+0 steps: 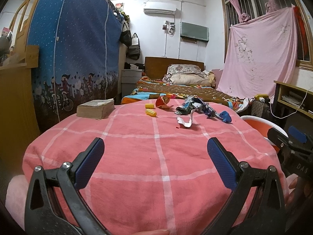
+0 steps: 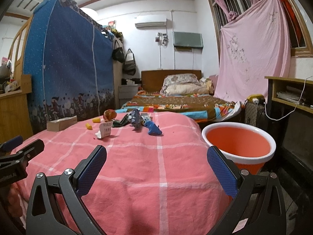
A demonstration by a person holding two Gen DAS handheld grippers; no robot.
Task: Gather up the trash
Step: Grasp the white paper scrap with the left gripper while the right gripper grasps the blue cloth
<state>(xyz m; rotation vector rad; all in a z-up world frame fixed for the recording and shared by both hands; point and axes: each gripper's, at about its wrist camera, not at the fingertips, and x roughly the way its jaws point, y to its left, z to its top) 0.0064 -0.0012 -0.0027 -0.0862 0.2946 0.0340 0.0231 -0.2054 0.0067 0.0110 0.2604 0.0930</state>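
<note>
Trash lies at the far end of a table under a pink checked cloth (image 1: 137,156): a white paper scrap (image 1: 184,120) (image 2: 104,131), a crumpled blue piece (image 1: 226,117) (image 2: 153,129), dark wrappers (image 1: 195,106) (image 2: 135,118), a red wrapper (image 1: 163,101) (image 2: 110,115) and two yellow pieces (image 1: 151,113) (image 2: 89,126). An orange bucket with a white rim (image 2: 239,146) (image 1: 260,123) stands beside the table's right edge. My left gripper (image 1: 155,146) and right gripper (image 2: 156,154) are both open and empty, held over the near part of the cloth, well short of the trash.
A thick old book (image 1: 95,108) (image 2: 61,125) rests at the table's far left. Behind stand a blue fabric wardrobe (image 1: 74,58), a bed (image 1: 176,86) and a pink sheet hung over the window. A desk with cables (image 2: 289,96) is at the right.
</note>
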